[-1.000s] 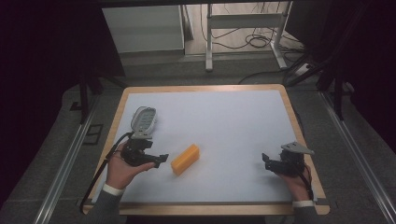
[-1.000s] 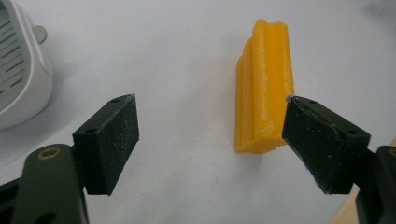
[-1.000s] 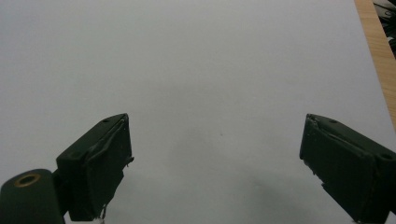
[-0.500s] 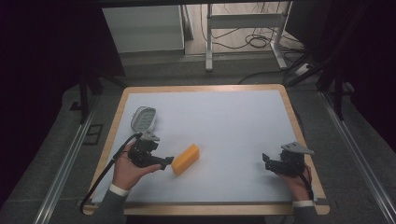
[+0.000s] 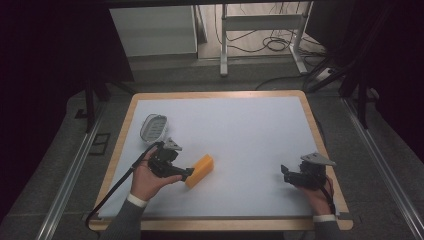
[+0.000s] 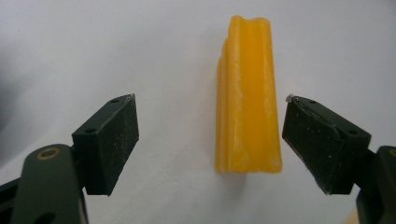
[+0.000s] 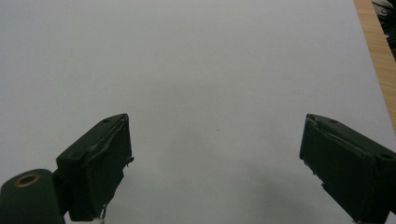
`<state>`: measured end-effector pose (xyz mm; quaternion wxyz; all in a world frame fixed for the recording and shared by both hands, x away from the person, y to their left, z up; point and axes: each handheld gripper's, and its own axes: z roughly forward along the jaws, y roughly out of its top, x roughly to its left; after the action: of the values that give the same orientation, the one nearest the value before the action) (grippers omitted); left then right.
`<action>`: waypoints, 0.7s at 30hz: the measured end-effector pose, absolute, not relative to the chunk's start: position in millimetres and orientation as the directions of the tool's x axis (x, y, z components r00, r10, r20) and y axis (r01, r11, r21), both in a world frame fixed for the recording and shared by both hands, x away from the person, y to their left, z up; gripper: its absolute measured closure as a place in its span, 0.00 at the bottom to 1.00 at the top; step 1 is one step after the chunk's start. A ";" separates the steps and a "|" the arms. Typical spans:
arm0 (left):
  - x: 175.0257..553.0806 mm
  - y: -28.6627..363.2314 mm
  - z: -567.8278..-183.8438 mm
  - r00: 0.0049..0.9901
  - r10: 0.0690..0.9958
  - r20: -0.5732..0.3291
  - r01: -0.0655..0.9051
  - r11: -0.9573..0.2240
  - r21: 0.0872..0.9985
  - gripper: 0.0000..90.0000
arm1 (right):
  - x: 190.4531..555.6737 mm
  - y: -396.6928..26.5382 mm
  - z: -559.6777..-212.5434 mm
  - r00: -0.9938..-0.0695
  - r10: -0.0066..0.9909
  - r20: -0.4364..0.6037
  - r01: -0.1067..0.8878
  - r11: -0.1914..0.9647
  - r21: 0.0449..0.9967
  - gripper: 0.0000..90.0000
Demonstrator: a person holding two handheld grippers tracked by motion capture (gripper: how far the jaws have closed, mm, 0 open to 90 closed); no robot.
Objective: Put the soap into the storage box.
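Where the high view looks down on the table (image 5: 220,120), the yellow block (image 5: 200,170) lies flat on the pale mat, well apart from every edge. Left gripper (image 5: 184,175) sits right at the block's near-left end, jaws apart, not yet on it. Oval mesh-topped dish (image 5: 153,127) stands beyond and left of the block, untouched. Right gripper (image 5: 285,172) rests far to the block's right, close to the wooden rim.

Left gripper view: left gripper (image 6: 208,144) spread wide, the block (image 6: 248,93) lengthwise between the jaws, closer to the right-hand one, no contact on either side. Block shows a groove along its top, rounded edges, a waxy, faintly powdery skin. Judgement: light, fairly stiff, perhaps a little slick; likely to mark or chip under a hard squeeze. Best hold looks to be across the two long flat sides near the middle, pads square, moderate pressure.

Right gripper view: right gripper (image 7: 215,163) open over bare mat, holding nothing; strip of wooden table rim (image 7: 376,51) at upper right.
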<state>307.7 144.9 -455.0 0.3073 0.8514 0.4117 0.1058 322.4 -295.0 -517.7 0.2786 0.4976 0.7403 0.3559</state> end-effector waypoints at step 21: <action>326.0 104.9 -473.0 0.662 0.745 -0.080 0.649 -0.516 0.559 0.23 | 322.9 -292.6 -521.0 -0.346 0.935 -0.074 0.546 0.265 0.795 0.10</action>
<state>326.0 104.9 -473.0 0.2828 0.8665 0.4024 0.0851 322.9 -292.6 -521.0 0.2815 0.4978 0.7437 0.3461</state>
